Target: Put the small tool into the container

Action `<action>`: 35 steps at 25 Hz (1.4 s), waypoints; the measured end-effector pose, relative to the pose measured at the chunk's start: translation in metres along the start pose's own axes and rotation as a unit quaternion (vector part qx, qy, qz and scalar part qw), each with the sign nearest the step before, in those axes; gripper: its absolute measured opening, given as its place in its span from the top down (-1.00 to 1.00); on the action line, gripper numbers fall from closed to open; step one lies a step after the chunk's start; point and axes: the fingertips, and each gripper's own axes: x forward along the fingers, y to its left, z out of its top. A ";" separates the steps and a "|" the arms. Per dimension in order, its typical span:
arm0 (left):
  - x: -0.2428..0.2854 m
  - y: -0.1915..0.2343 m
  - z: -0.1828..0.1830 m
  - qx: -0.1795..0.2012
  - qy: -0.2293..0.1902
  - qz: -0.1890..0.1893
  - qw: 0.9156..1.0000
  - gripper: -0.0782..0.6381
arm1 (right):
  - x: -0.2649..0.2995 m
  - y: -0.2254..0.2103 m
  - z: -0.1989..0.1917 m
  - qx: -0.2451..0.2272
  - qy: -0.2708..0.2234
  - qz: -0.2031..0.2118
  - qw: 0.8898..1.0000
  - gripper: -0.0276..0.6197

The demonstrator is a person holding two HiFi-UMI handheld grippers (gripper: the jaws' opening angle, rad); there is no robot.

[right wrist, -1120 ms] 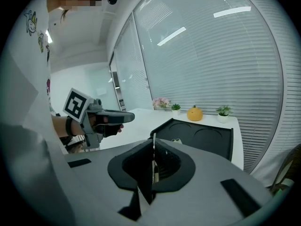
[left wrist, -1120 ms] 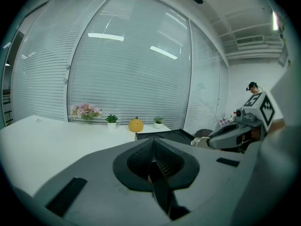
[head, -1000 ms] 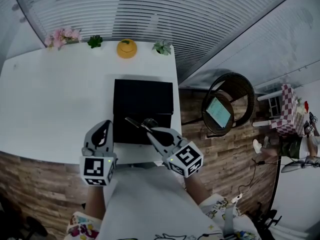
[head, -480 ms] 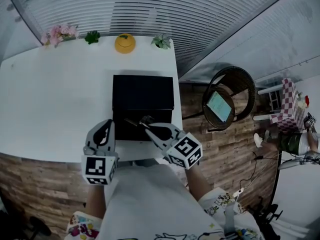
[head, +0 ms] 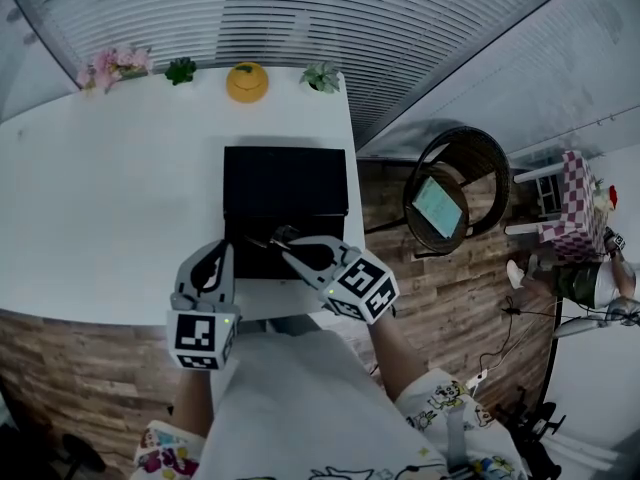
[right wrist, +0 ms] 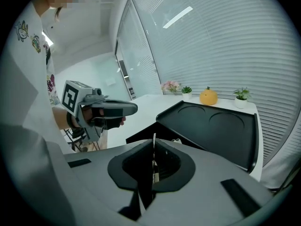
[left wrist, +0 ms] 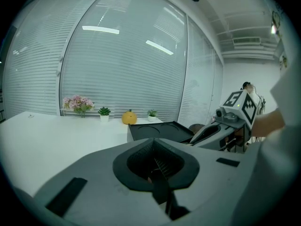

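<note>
A black container (head: 285, 183) stands on the white table (head: 110, 198), its lid folded open on the far side. The lid (right wrist: 221, 131) shows two round hollows. My right gripper (head: 283, 238) hangs over the container's near part, shut on the small tool (head: 264, 239), a thin metal strip. That tool (right wrist: 154, 147) stands edge-on between the right gripper's (right wrist: 153, 161) jaws. My left gripper (head: 213, 256) hovers by the container's near left corner, apart from it. In its own view the left gripper (left wrist: 157, 166) is shut with nothing held. The right gripper (left wrist: 207, 133) shows at its right.
Along the table's far edge stand pink flowers (head: 112, 65), a small green plant (head: 181, 70), an orange pumpkin ornament (head: 246, 81) and another plant (head: 321, 76). A round wicker chair (head: 455, 203) stands on the wooden floor to the right. The table's front edge lies just under both grippers.
My right gripper has shifted slightly left and farther over the container with the tool still in it. The left gripper has hardly moved.
</note>
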 end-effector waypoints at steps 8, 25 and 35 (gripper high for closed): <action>0.000 -0.002 -0.004 -0.002 0.003 -0.009 1.000 0.76 | 0.011 -0.001 -0.009 0.007 0.021 0.016 1.000 0.89; 0.007 -0.004 -0.007 -0.001 0.006 -0.013 1.000 0.76 | 0.023 -0.017 -0.026 0.055 0.077 0.027 0.995 0.88; 0.010 0.000 -0.006 -0.002 0.006 -0.008 1.000 0.76 | 0.031 -0.023 -0.029 0.053 0.102 0.017 0.993 0.88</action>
